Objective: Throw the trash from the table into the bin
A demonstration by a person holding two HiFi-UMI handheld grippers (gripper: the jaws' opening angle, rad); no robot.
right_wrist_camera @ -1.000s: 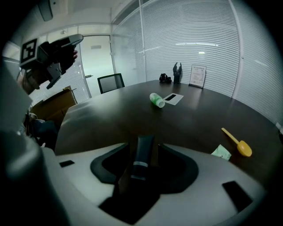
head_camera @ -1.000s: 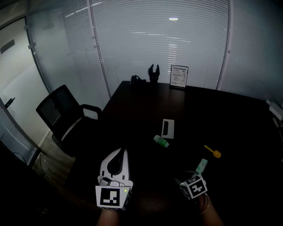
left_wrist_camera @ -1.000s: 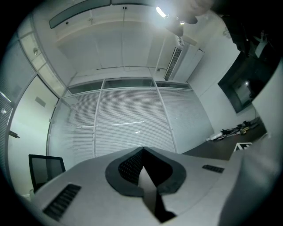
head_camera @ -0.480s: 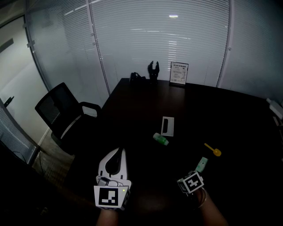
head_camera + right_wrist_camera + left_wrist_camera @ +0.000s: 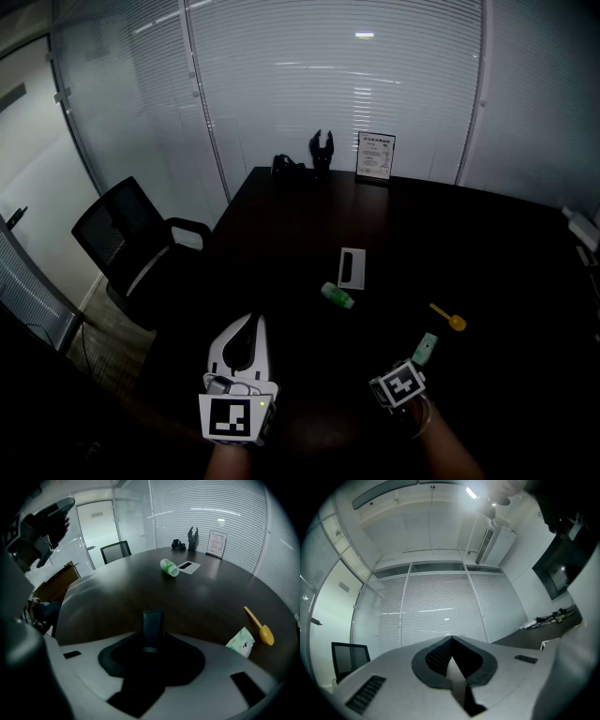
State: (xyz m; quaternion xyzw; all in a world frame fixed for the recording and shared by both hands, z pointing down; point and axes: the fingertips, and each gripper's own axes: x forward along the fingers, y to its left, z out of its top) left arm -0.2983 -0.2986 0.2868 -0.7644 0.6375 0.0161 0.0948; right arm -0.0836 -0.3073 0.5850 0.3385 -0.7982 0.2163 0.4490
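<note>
The dark desk (image 5: 281,244) carries four bits of trash, all lying apart from one another in its right half. A green and white packet (image 5: 425,349) lies closest to the near edge. A yellow spoon (image 5: 449,318) lies just beyond it toward the right edge. A green bottle (image 5: 338,295) lies on its side nearer the middle, and a white card (image 5: 352,268) with a dark strip lies flat just past the bottle. At the far edge stand a framed notice (image 5: 376,156), a dark figurine (image 5: 322,152) and another small black object too dim to make out. An office chair (image 5: 131,239) stands off the desk's left edge. The right gripper (image 5: 409,373) hangs over the near edge, tilted steeply down and just short of the packet. In the right gripper view the packet (image 5: 241,641) lies off to the right of the right gripper (image 5: 152,620), not between the jaws. Those jaws stand partly apart and have just been closing, with only bare desk (image 5: 117,597) in front of them. The spoon (image 5: 260,626) shows just beyond the packet there. The left gripper (image 5: 257,323) is held nearly level above the near left part of the desk. Its own view shows the left gripper (image 5: 451,640) with its jaws pressed together at the tips and holding nothing, aimed at the blinds (image 5: 436,606).
</note>
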